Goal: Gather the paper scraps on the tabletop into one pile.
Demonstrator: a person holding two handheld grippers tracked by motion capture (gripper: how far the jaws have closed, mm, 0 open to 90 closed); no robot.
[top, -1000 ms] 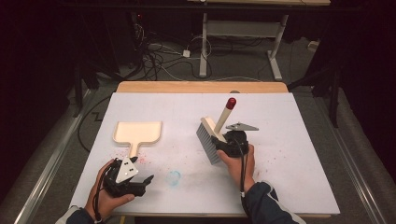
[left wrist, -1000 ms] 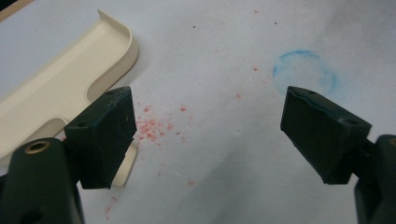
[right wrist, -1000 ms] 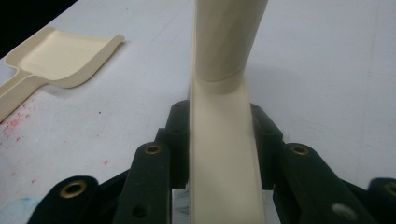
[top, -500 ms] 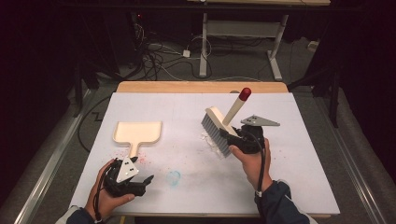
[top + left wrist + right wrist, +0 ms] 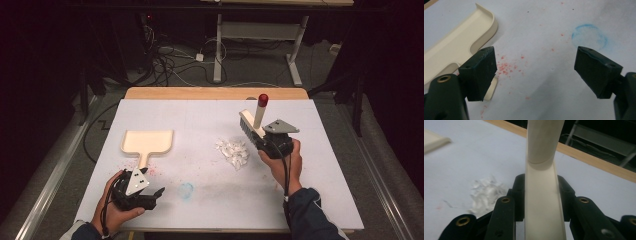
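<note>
A cream brush [image 5: 251, 125] with a red-tipped handle is clamped in my right gripper [image 5: 265, 139], right of the table's middle, bristles lifted off the surface. In the right gripper view both jaws press on the brush's cream back [image 5: 544, 200]. A small pile of white paper scraps [image 5: 232, 152] lies just left of the brush, and it also appears as white paper scraps [image 5: 486, 191]. A cream dustpan [image 5: 148, 141] rests at the left, handle toward me. My left gripper [image 5: 156, 193] sits open near the front edge, just below that handle, with the dustpan [image 5: 454, 47] beside its left jaw.
The white board [image 5: 200, 120] covers a wooden table whose far edge [image 5: 215, 93] shows behind it. A faint blue ring stain [image 5: 186, 190] and red specks [image 5: 506, 67] mark the board near my left gripper. Cables and desk legs lie on the dark floor beyond.
My right gripper has carried the brush to the right and upward, away from the middle, uncovering the pile of paper scraps. The left gripper has stayed put.
</note>
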